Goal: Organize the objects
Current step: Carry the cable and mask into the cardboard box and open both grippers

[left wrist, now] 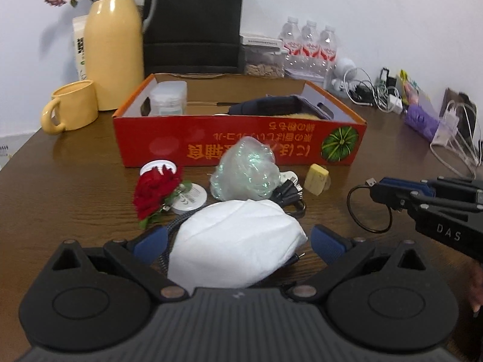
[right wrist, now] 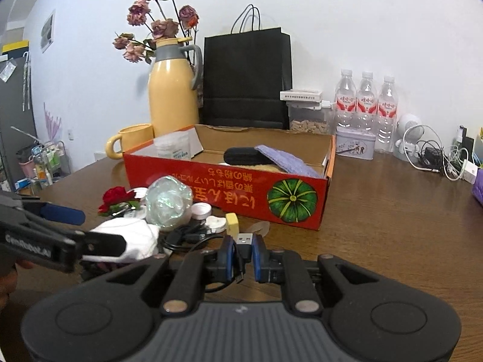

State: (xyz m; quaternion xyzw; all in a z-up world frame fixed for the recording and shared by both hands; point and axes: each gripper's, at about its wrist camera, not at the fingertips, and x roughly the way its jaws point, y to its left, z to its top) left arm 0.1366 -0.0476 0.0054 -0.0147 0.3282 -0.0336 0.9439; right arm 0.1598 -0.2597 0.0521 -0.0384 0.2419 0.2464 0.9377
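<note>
My right claw [right wrist: 244, 255] clamps a black USB cable [right wrist: 245, 242], "DAS" on its arm; left claw [left wrist: 238, 241] spread around white mask [left wrist: 235, 241] on surface [left wrist: 75, 181], before red box [left wrist: 241, 141] with upside-down Japanese print.

A red cardboard box [left wrist: 241, 138] stands open on the table; before it lie a red rose [left wrist: 155, 191], a crumpled clear bag [left wrist: 246, 170] and a white bundle [left wrist: 235, 246]. A black USB cable [right wrist: 244, 246] is pinched between blue pads.
</note>
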